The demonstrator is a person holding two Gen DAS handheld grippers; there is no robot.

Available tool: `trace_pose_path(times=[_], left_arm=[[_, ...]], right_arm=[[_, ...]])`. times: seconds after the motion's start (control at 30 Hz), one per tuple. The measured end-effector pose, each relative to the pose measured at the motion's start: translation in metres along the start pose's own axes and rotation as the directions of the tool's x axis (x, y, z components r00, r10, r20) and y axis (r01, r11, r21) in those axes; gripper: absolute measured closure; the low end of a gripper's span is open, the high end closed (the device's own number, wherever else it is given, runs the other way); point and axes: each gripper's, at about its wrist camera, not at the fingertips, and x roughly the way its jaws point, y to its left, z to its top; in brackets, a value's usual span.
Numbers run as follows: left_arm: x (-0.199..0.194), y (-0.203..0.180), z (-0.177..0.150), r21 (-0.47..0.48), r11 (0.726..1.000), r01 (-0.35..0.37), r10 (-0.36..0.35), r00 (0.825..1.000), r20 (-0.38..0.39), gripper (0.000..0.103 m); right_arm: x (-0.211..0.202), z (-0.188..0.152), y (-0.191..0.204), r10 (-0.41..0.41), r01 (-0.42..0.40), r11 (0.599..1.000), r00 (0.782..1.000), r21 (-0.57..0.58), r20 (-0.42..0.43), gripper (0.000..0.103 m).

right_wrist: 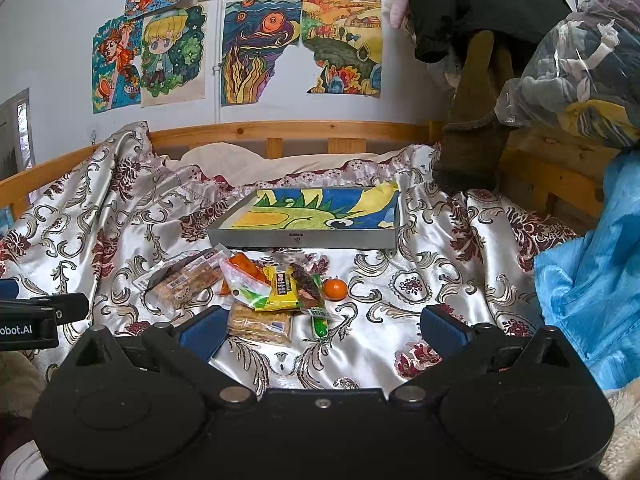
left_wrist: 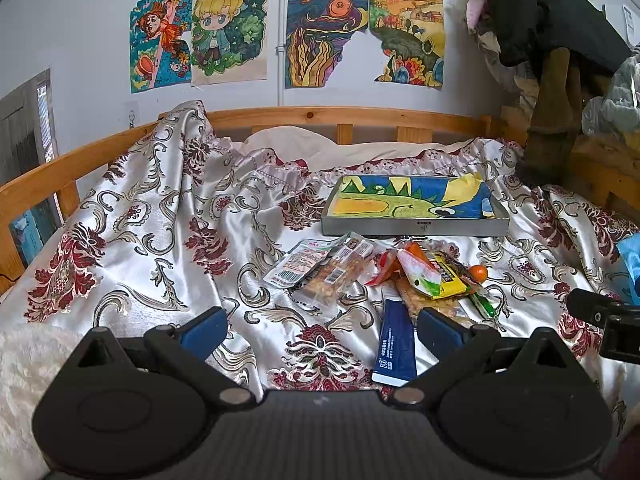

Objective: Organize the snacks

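A heap of snack packets (left_wrist: 376, 272) (right_wrist: 256, 288) lies on the patterned bedspread in front of a shallow grey tray (left_wrist: 416, 228) (right_wrist: 304, 237) lined with a coloured drawing. A small orange (left_wrist: 478, 273) (right_wrist: 335, 289) sits at the heap's right edge. A dark blue packet (left_wrist: 394, 344) lies nearest me in the left wrist view. My left gripper (left_wrist: 320, 330) is open, low over the bedspread, with the blue packet beside its right finger. My right gripper (right_wrist: 320, 330) is open too, with a cracker packet (right_wrist: 260, 322) next to its left finger.
A wooden bed rail (left_wrist: 320, 114) (right_wrist: 304, 126) runs behind the tray, with drawings on the wall above. Clothes hang at the right (left_wrist: 544, 12). A blue sheet (right_wrist: 592, 280) lies at the right. The other gripper shows at each frame's edge (left_wrist: 608, 320) (right_wrist: 32, 316).
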Motion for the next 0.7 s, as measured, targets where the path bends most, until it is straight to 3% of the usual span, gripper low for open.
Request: trace_pose_path(times=[0.5, 0.7], left_arm=[[0.0034, 0.0012, 0.0004, 0.004, 1.0, -0.003, 0.003, 1.0, -0.002, 0.0], [0.0038, 0.0087, 0.0019, 0.007, 1.0, -0.008, 0.008, 0.999, -0.036, 0.0]], right_arm=[[0.001, 0.001, -0.0016, 0.001, -0.001, 1.0, 1.0, 0.001, -0.004, 0.001], [0.002, -0.0045, 0.0027, 0.002, -0.002, 1.0, 1.0, -0.003, -0.016, 0.001]])
